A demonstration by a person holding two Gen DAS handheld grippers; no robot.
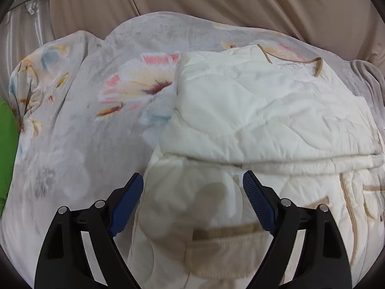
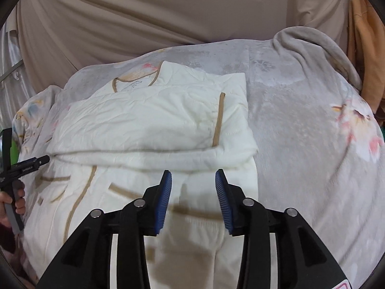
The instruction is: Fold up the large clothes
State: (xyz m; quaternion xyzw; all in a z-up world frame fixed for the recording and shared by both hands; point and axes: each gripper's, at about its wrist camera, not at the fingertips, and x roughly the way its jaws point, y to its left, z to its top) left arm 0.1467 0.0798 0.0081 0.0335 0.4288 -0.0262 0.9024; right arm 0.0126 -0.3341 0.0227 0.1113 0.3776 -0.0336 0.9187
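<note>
A pale grey blanket (image 1: 79, 125) printed with pink, yellow and blue flowers is spread over the surface, its plain grey edge bunched into a thick roll (image 2: 320, 48) at the far right. Behind it hangs a beige cloth (image 2: 149, 16) in long creases. A green patch (image 1: 6, 144) shows at the left edge, an orange fabric (image 2: 363, 55) at the right.

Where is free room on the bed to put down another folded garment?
Free: the floral blanket right of the cream jacket, and the stretch left of it toward the green item. The middle is crowded: the jacket fills it.
</note>
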